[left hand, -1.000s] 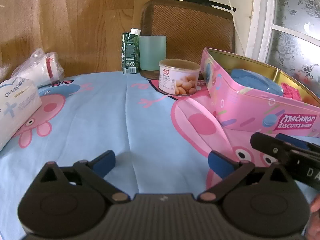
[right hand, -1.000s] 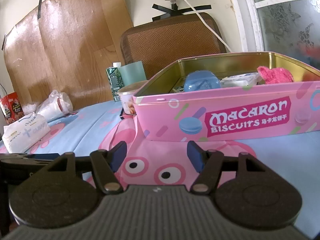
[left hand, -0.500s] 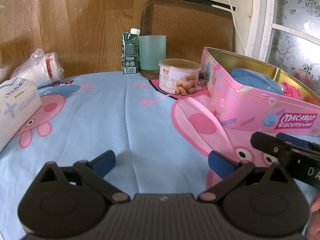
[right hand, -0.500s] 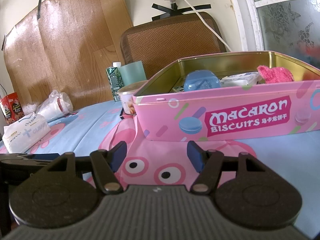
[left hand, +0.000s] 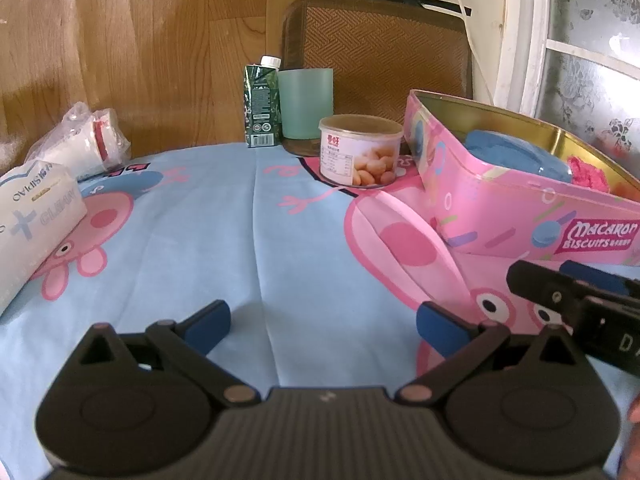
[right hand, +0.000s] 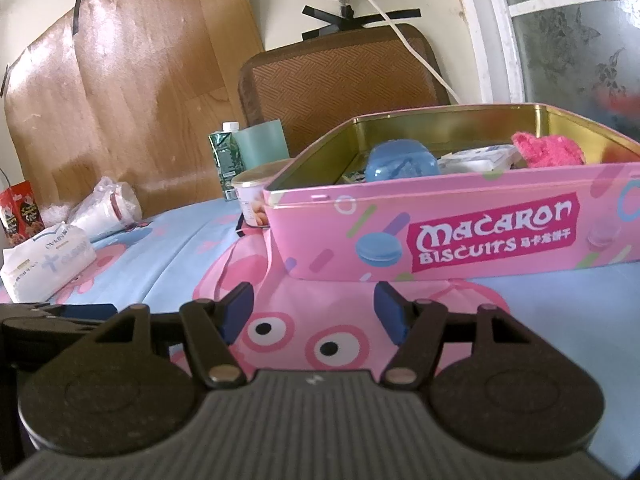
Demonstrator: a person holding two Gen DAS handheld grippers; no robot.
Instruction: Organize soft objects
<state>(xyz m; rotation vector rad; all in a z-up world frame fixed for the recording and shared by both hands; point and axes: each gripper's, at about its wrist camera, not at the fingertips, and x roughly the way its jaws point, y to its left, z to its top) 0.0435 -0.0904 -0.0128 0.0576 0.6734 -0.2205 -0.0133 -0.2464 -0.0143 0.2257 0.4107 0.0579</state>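
Left gripper and right gripper gape — nothing held.

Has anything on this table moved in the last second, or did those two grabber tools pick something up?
Nothing visibly changed. The left gripper and right gripper are both open and empty, low over the cartoon tablecloth. The pink macaron biscuit tin, with the pink fluffy cloth and blue soft object inside, sits where it was, as do the tissue pack and snack tub.
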